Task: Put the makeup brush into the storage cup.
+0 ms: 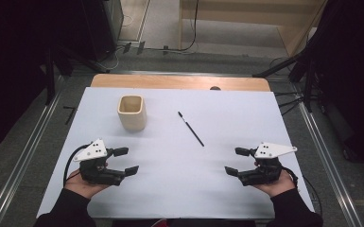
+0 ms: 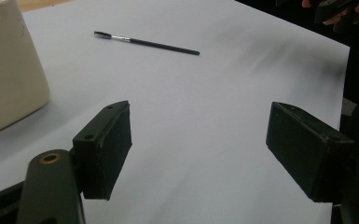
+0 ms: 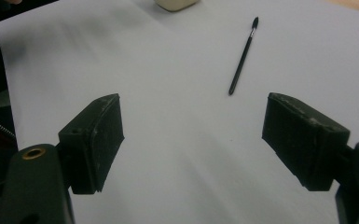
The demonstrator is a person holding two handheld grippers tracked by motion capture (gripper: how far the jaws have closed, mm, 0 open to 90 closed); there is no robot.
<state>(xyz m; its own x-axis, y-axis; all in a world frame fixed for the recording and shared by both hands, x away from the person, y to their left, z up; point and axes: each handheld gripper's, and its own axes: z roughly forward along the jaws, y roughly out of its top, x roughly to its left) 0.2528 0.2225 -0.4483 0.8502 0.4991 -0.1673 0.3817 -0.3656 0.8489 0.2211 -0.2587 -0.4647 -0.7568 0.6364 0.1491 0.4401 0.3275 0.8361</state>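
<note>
Tools left and right wide apart (nothing between them).

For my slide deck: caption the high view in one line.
Both tongs, left and right, rest open on the white table; a cream cup and thin black brush lie beyond, untouched.

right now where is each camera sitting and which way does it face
High view: fixed above the person's side, looking forward and down on the white sheet; forearms, hands, left gripper and right gripper enter from the bottom.
Left gripper view: rides the left gripper, looking along its open jaws toward the brush, the cup at its left edge.
Right gripper view: rides the right gripper, looking along its open jaws toward the brush.
Shared: all show brush and cup.
</note>
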